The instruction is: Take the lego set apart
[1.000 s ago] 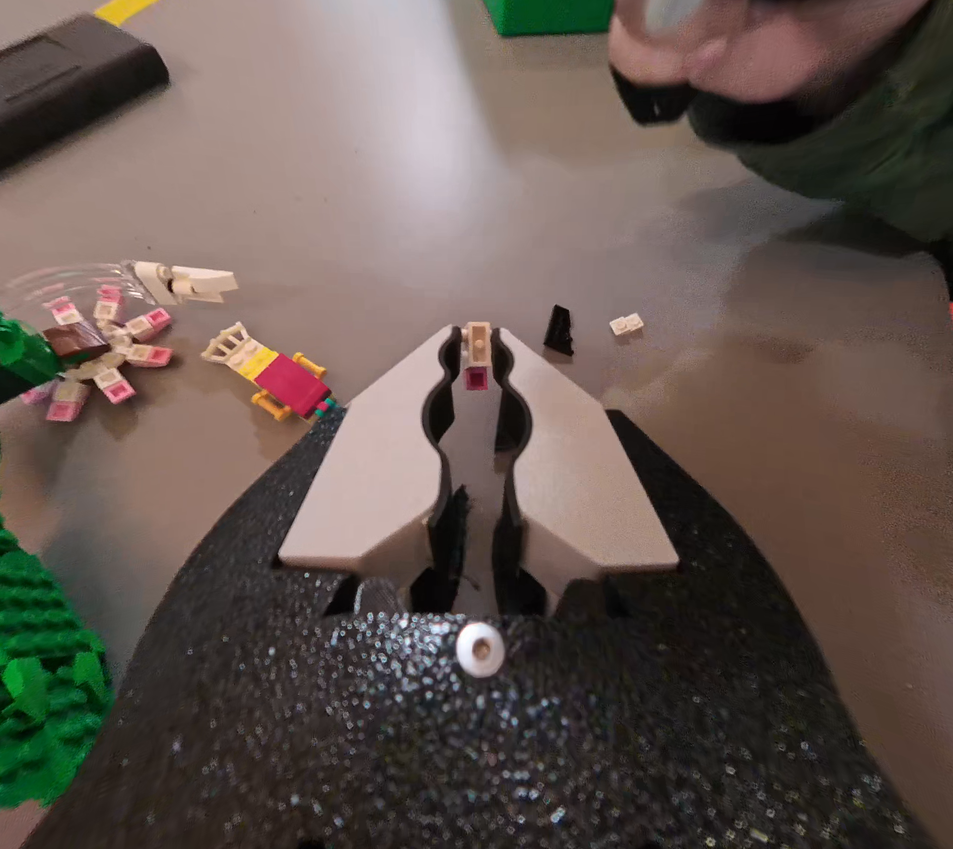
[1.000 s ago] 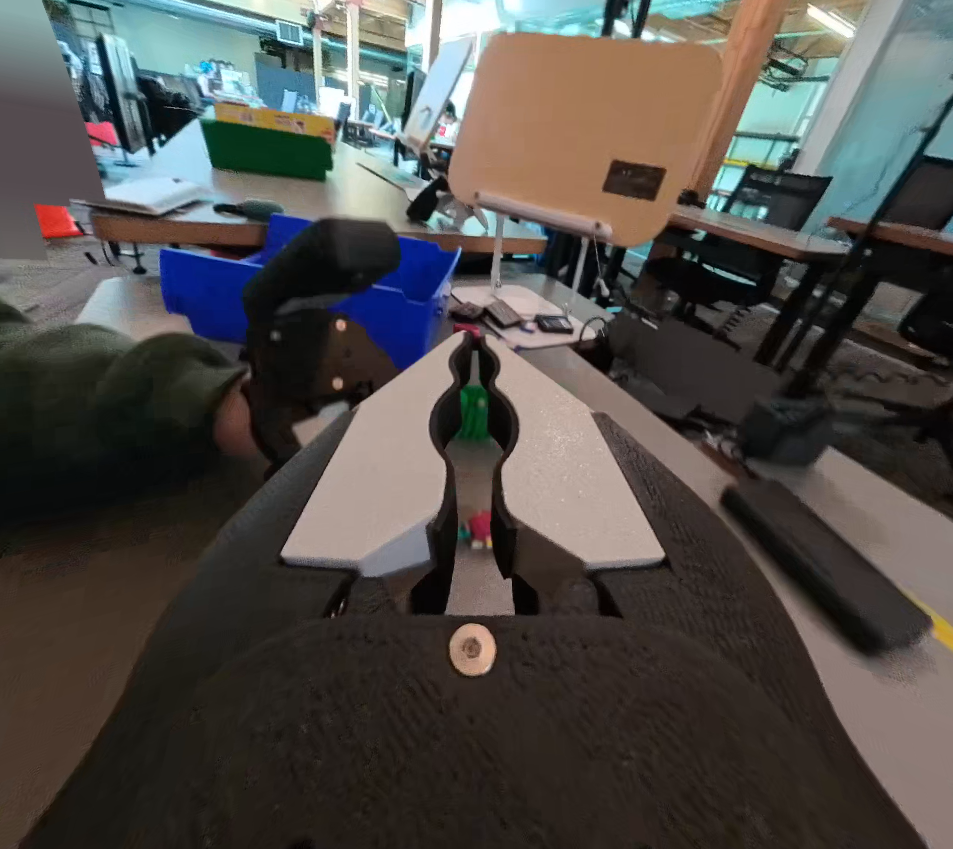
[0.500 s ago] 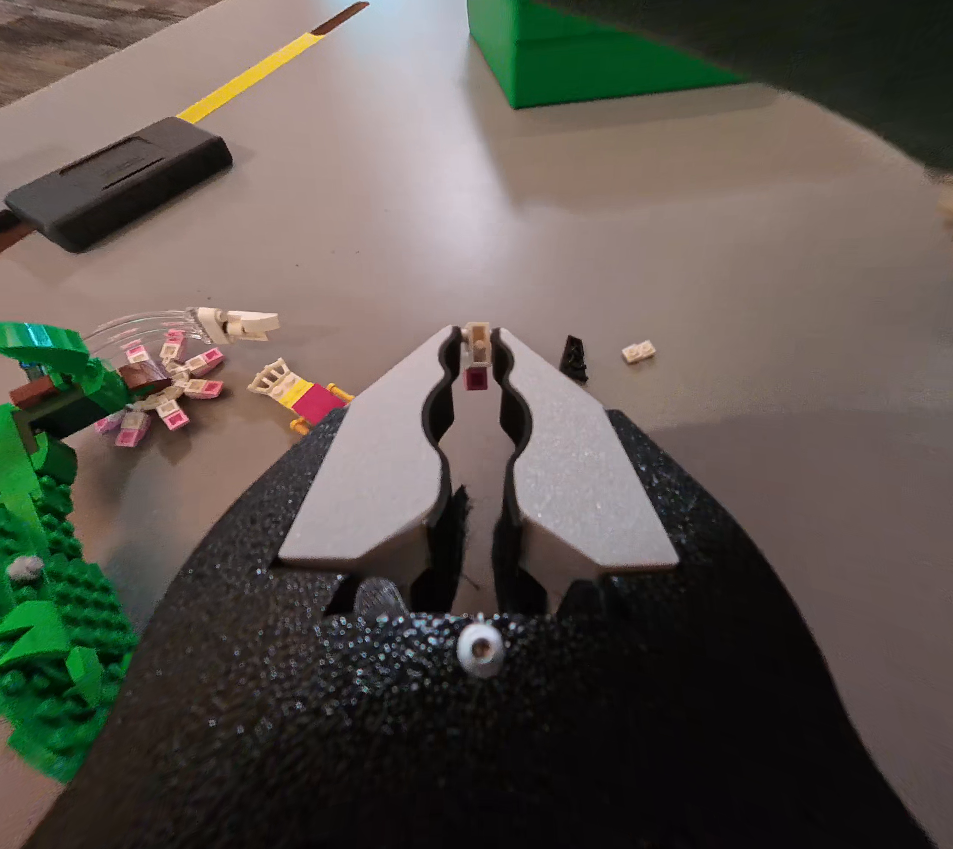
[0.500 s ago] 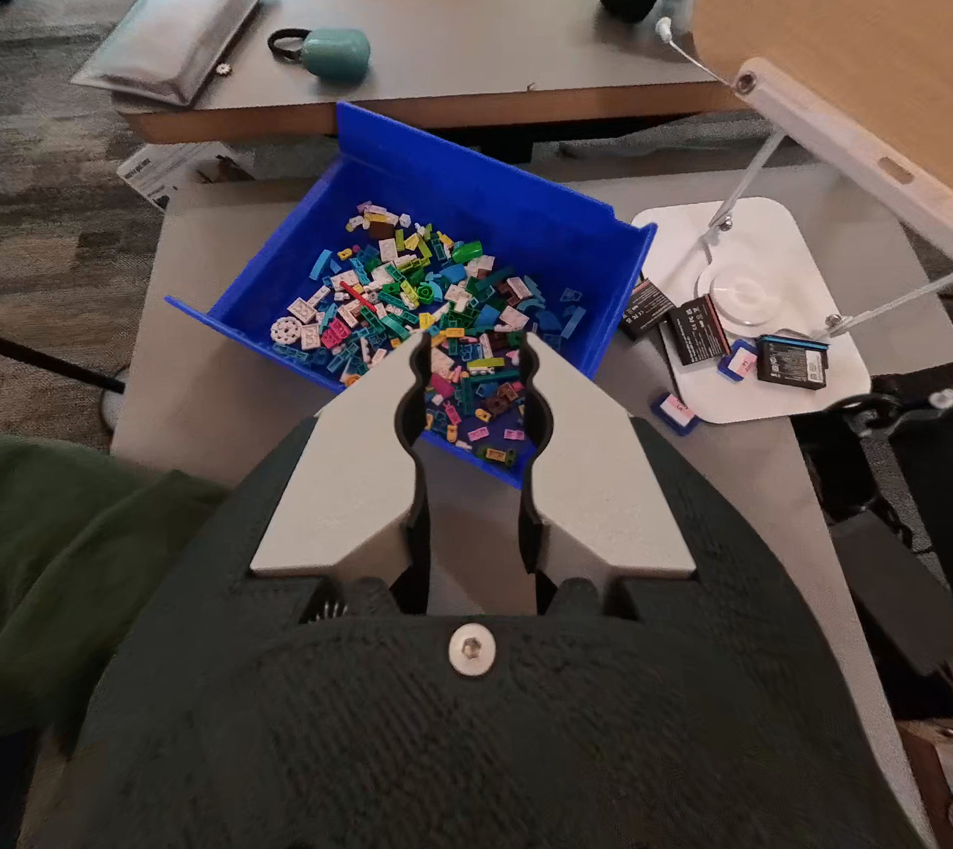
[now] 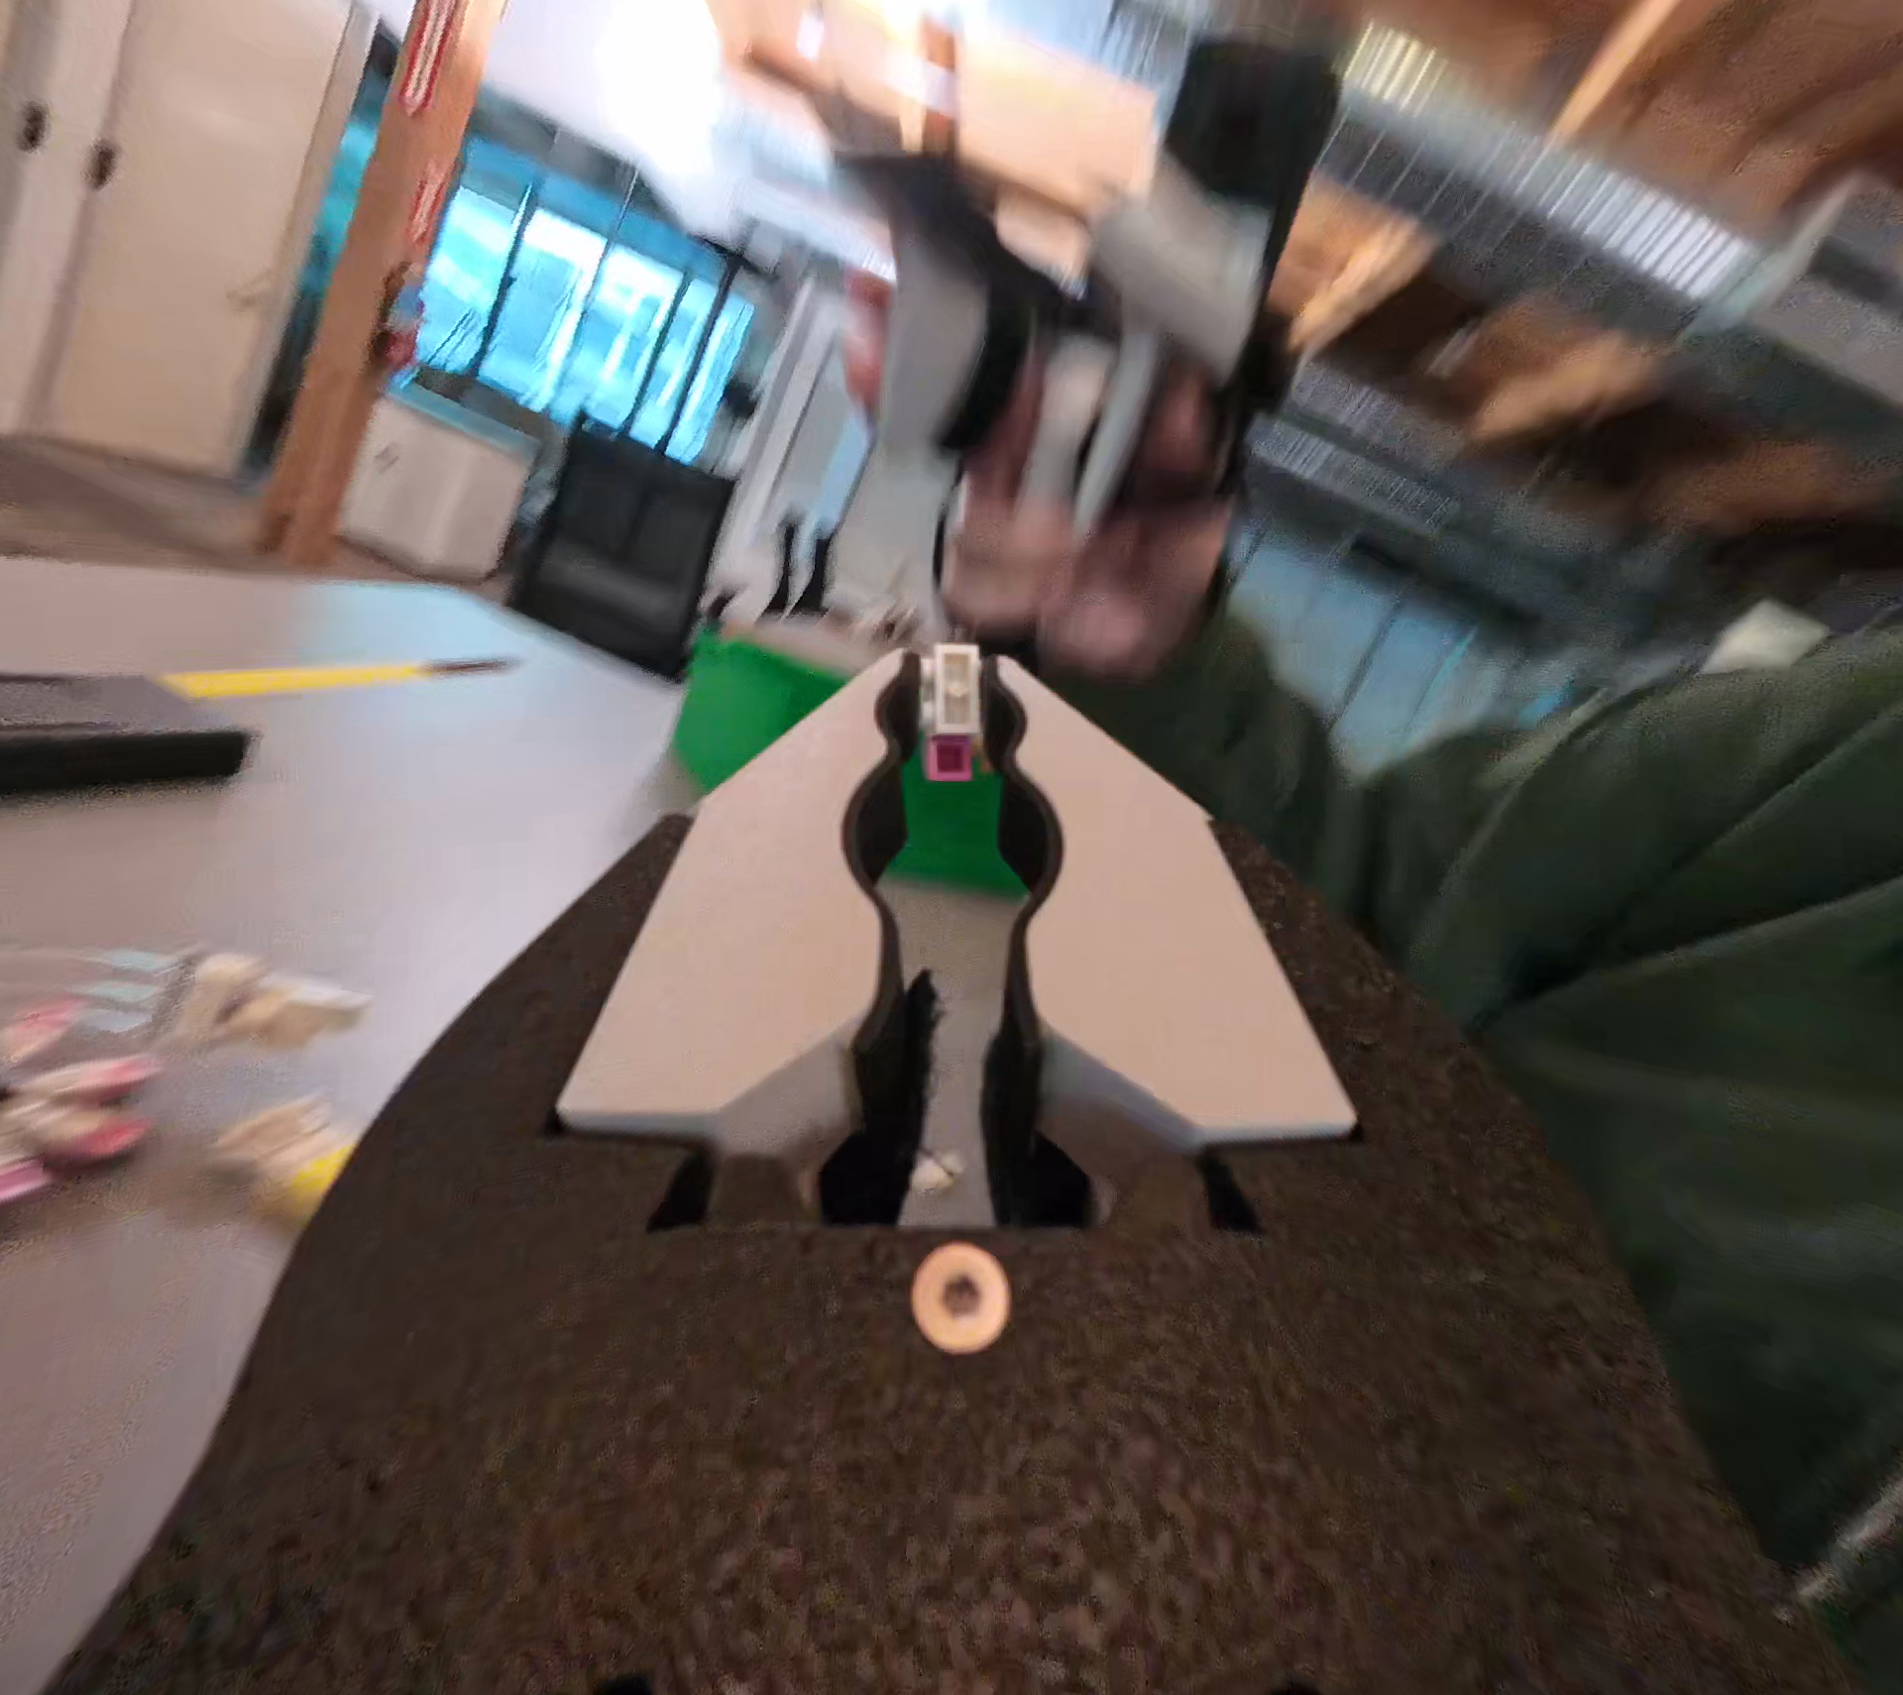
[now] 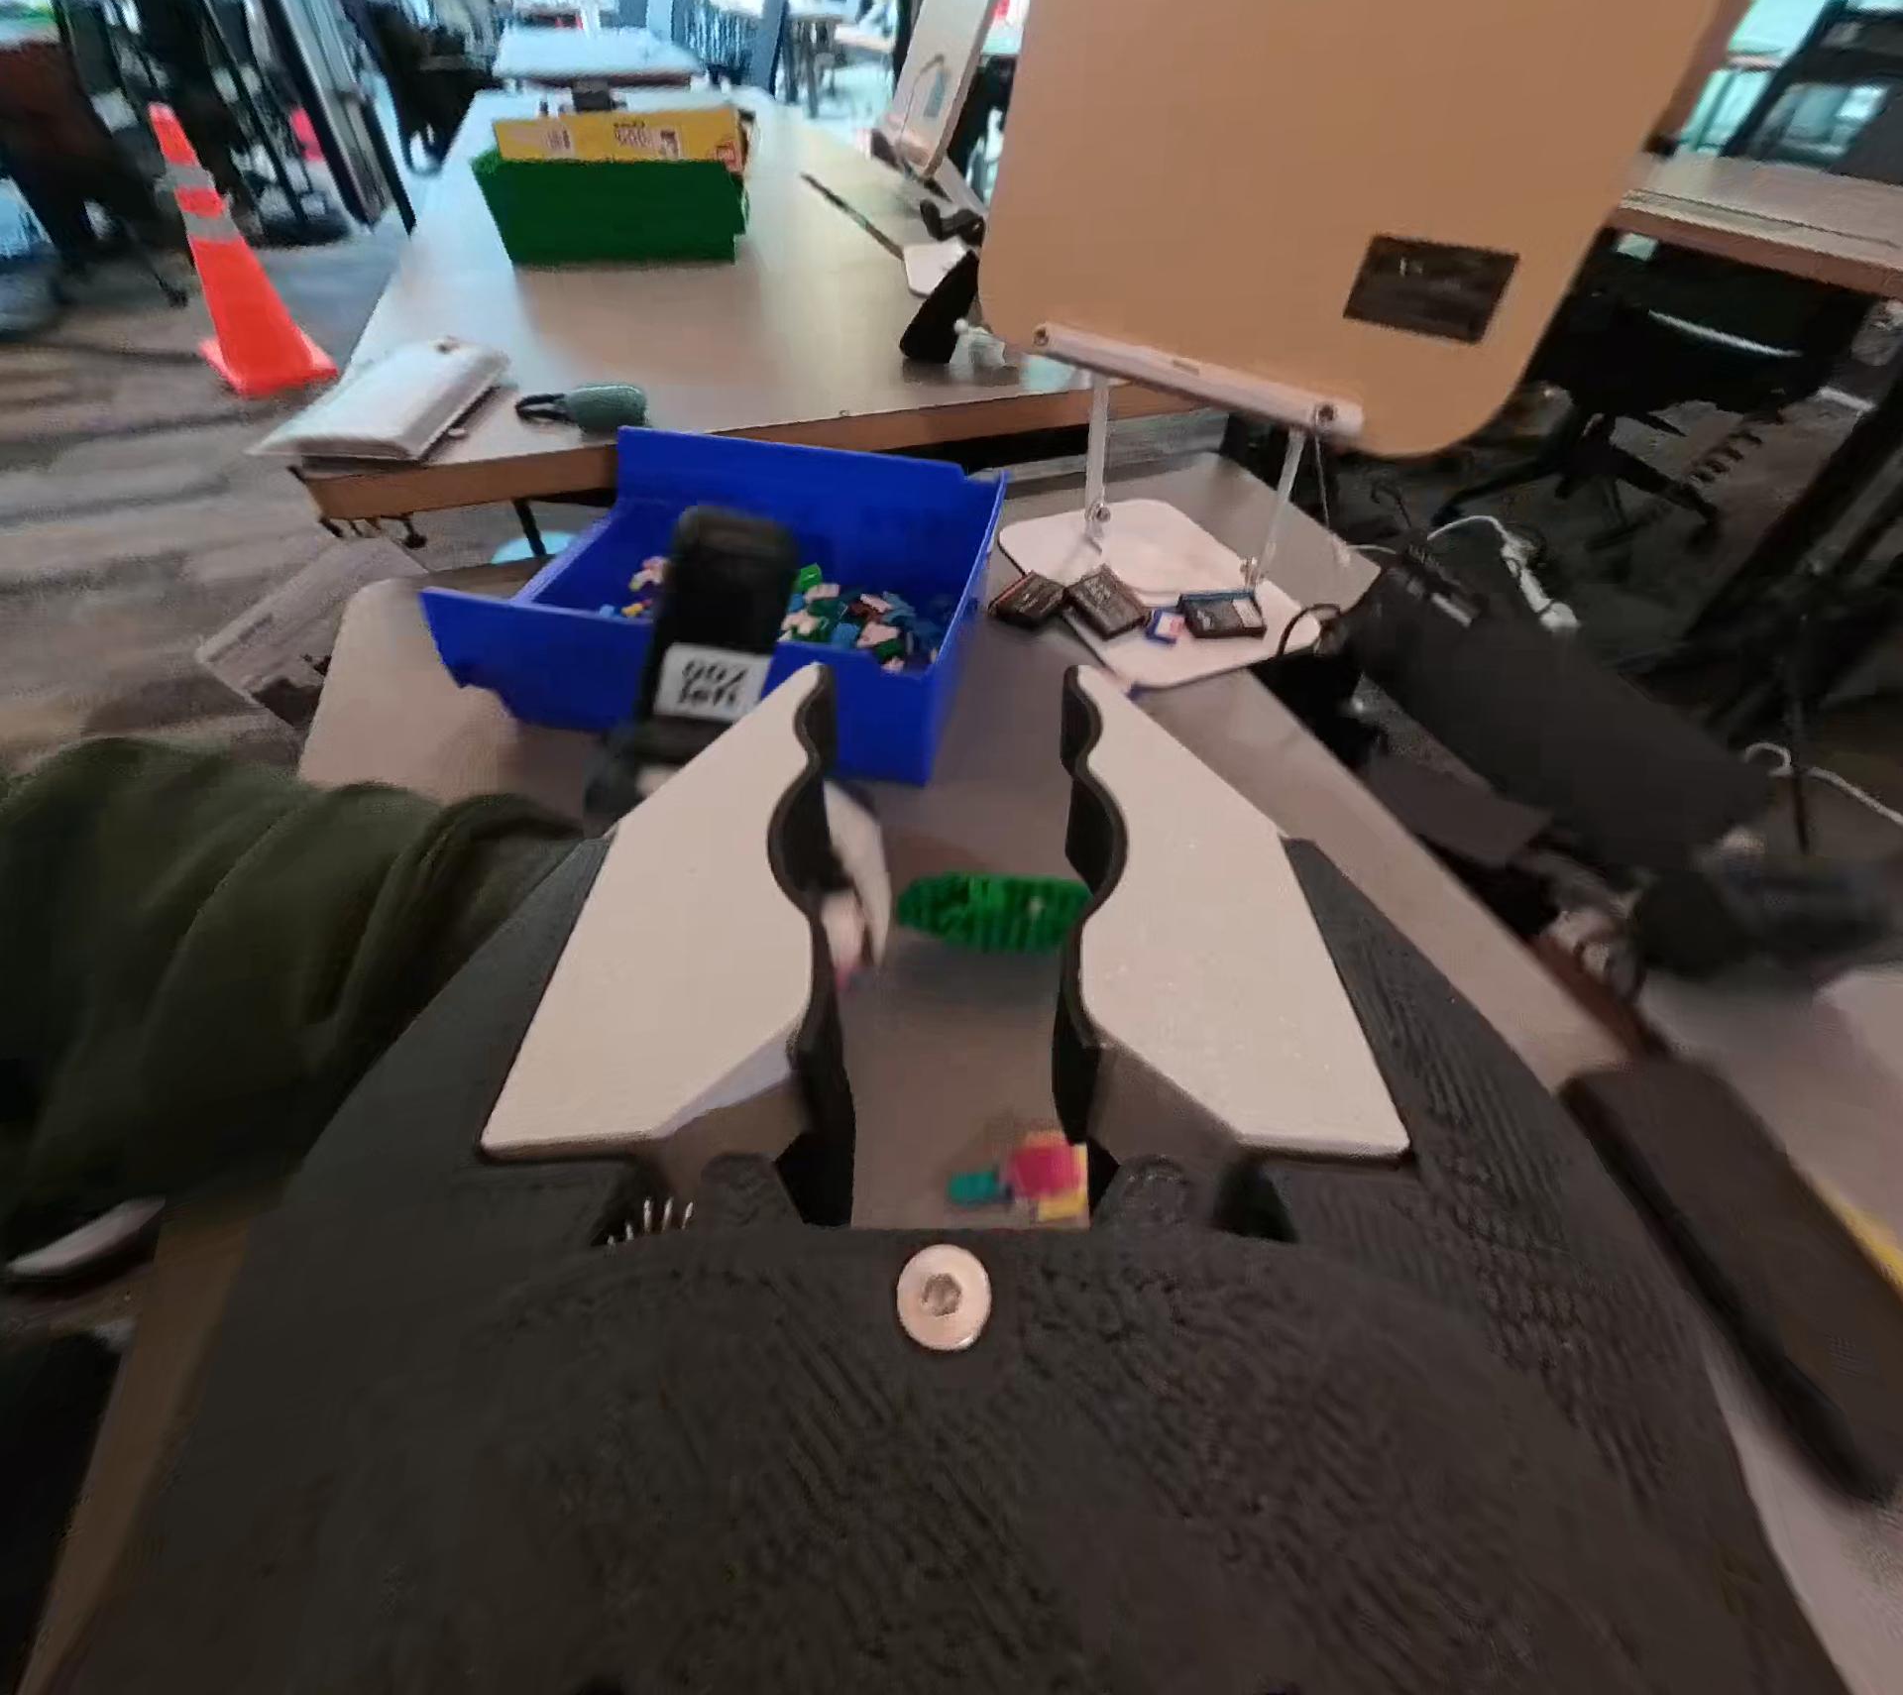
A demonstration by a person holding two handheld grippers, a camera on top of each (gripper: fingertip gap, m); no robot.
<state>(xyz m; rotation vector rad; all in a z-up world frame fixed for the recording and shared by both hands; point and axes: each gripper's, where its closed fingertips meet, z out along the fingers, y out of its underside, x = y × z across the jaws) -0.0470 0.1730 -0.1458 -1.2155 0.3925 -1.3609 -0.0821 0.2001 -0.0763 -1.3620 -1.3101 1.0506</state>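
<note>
My left gripper [image 5: 953,675] is shut on a small tan and magenta lego piece [image 5: 953,708] and holds it up off the grey table [image 5: 433,822]. In the left wrist view my right gripper [image 5: 1030,399] shows blurred, higher up and beyond it. In the right wrist view my right gripper [image 6: 942,703] is open and empty. Between its fingers lie a green lego baseplate [image 6: 989,912] and a small pink, yellow and teal lego piece [image 6: 1030,1177] on the table. The left gripper's black body [image 6: 721,605] is just left of them.
A blue bin [image 6: 875,724] of loose lego pieces stands behind the grippers. A wooden board on a white stand [image 6: 1318,142] is at the back right. A green bin [image 5: 762,708], loose pink and white pieces [image 5: 93,1110] and a black case [image 6: 1751,1234] lie around. A green sleeve [image 6: 206,925] is left. There is about 7 cm between the tips of the two grippers. The black case [image 6: 1751,1234] is about 35 cm from both grippers' fingertips.
My right gripper held a green piece, opened over the blue bin, and has now swung back low, open wider and empty. My left gripper tilted upward, still holding its small piece.
</note>
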